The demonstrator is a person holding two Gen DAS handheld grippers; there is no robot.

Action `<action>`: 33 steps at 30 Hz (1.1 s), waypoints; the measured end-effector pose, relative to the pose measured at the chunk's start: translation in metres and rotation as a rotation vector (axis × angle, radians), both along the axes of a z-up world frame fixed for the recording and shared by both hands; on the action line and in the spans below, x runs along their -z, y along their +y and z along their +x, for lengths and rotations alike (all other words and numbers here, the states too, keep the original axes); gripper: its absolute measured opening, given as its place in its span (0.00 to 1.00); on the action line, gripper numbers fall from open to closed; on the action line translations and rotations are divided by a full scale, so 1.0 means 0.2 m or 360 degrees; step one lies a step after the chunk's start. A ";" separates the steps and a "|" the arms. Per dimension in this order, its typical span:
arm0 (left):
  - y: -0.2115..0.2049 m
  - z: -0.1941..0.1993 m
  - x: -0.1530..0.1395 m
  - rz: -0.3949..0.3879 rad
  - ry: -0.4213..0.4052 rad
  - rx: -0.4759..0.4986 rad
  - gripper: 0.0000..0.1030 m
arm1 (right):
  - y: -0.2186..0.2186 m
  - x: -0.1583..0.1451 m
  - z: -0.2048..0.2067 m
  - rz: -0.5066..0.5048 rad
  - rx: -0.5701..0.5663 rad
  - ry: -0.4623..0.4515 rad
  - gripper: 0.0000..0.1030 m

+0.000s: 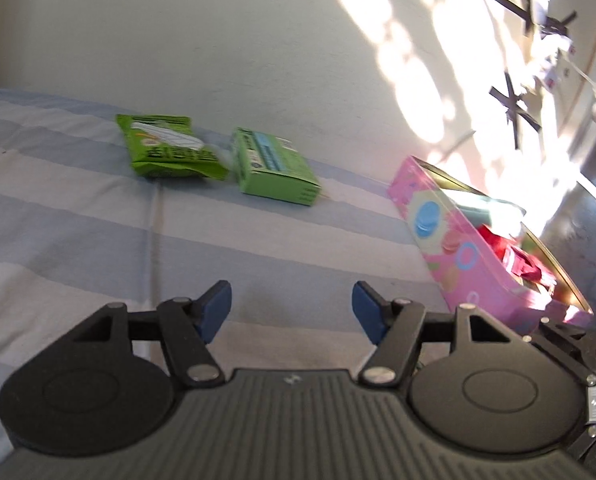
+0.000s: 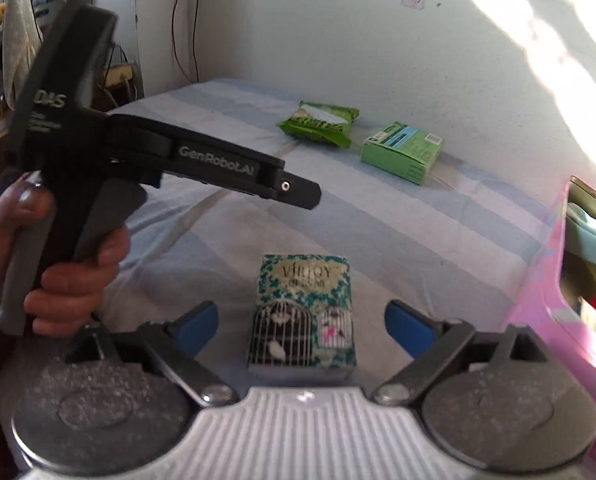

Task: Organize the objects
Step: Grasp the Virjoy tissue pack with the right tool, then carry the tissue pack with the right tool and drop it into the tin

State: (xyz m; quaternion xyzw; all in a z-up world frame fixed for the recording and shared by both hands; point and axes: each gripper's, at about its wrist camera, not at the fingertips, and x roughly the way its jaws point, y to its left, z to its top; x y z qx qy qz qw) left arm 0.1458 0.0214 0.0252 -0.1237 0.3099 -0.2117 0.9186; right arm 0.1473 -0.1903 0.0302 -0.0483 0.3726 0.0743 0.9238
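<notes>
My left gripper (image 1: 291, 312) stands open over the striped sheet with nothing between its blue pads. Farther off lie a green snack pouch (image 1: 165, 148) and a green carton (image 1: 275, 168), side by side near the wall. A pink patterned box (image 1: 458, 248) at the right holds red packets (image 1: 510, 252) and a pale blue item. My right gripper (image 2: 302, 324) is open wide, with a teal tissue pack (image 2: 304, 280) lying on the sheet between its fingers, clear of both pads. The pouch (image 2: 320, 122) and carton (image 2: 404, 150) show beyond it, and the pink box (image 2: 538, 280) at the right edge.
A hand (image 2: 69, 276) holds the other black gripper tool (image 2: 217, 160) at the left of the right wrist view. The blue-and-white striped sheet (image 1: 77, 220) meets a white wall (image 1: 217, 40) behind. Cluttered shelves (image 2: 1, 60) stand at the far left. Black tape crosses (image 1: 514, 108) mark the sunlit wall.
</notes>
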 end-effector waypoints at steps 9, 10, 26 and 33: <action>-0.08 -0.02 0.05 -0.0065 0.0076 0.0284 0.65 | -0.10 0.10 -0.18 0.0258 0.0298 -0.0068 0.85; -0.08 -0.03 0.05 -0.0065 0.0078 0.0295 0.65 | -0.10 0.09 -0.18 0.0256 0.0301 -0.0082 0.83; -0.29 -0.19 -0.02 0.0061 0.0052 0.0463 0.53 | -0.17 0.10 -0.25 0.0372 0.0390 -0.0240 0.55; -0.58 -0.15 -0.27 0.0035 -0.0132 0.0625 0.53 | -0.29 -0.11 -0.46 0.0242 0.0569 -0.0543 0.55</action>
